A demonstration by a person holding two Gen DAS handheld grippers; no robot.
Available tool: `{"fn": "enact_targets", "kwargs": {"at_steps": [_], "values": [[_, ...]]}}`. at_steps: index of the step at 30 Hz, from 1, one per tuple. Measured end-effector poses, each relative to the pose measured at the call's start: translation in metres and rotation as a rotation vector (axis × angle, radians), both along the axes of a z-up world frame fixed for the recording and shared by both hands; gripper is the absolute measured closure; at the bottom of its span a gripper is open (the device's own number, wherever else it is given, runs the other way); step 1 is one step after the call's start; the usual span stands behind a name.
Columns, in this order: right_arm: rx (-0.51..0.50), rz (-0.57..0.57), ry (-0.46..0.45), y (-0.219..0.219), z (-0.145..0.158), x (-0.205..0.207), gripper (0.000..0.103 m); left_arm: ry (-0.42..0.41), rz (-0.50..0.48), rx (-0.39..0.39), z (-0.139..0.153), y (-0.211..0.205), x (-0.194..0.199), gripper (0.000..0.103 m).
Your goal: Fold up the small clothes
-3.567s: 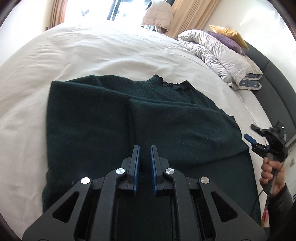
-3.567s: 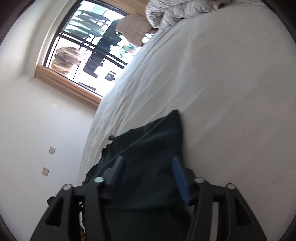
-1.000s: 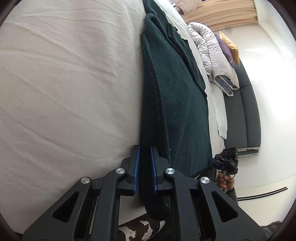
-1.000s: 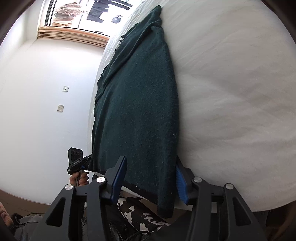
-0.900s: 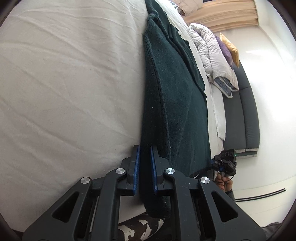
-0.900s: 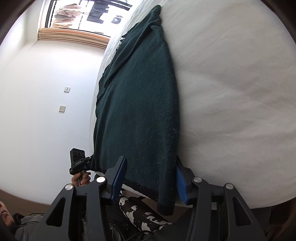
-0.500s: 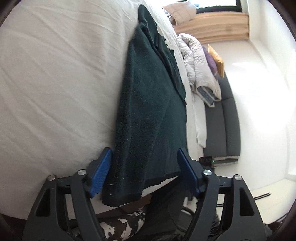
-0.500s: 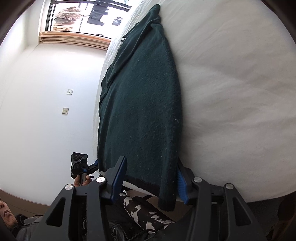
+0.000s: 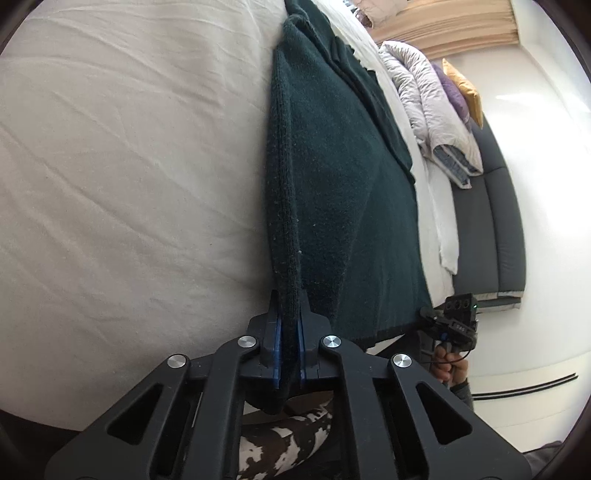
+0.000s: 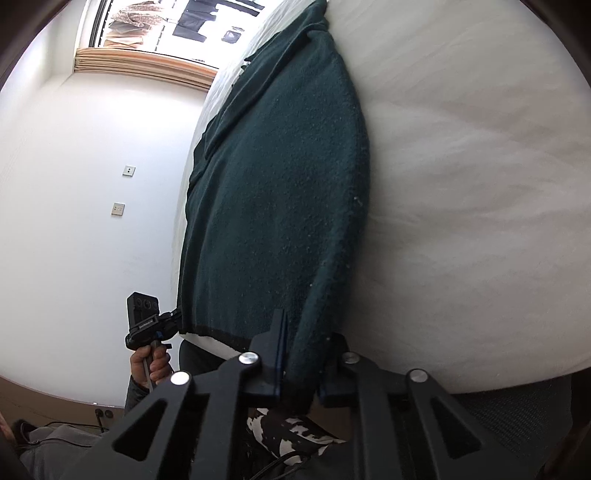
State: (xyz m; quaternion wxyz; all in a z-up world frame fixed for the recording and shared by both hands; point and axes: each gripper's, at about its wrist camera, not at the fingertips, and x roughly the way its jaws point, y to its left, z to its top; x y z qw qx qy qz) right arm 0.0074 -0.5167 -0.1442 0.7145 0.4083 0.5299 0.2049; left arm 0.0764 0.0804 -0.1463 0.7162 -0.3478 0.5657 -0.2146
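Observation:
A dark green knit sweater [image 9: 332, 177] lies folded lengthwise on a white bed, its hem hanging over the near edge. My left gripper [image 9: 289, 317] is shut on the sweater's left hem corner. The sweater also fills the right wrist view [image 10: 280, 192], where my right gripper [image 10: 306, 339] is shut on the right hem corner. Each gripper shows in the other's view, my right gripper [image 9: 456, 317] at the lower right and my left gripper [image 10: 147, 325] at the lower left.
The white bed sheet [image 9: 129, 166] spreads around the sweater. A rolled grey duvet [image 9: 436, 110] and yellow and purple pillows [image 9: 465, 88] lie at the head by a dark headboard [image 9: 491, 229]. A window [image 10: 177, 26] is at the far end.
Half a second ago my left gripper stood open around the hem; now it is shut on it. My right gripper has gone from open to shut on the other corner.

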Motion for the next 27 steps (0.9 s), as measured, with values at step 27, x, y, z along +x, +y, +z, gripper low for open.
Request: {"fn": "enact_targets", "kwargs": {"at_steps": [27], "values": [[0.113,-0.099,-0.259,0.012,0.075,0.021,0.094,-0.194,0.202,-0.375,0.077,0.025,0.042,0.099]]}}
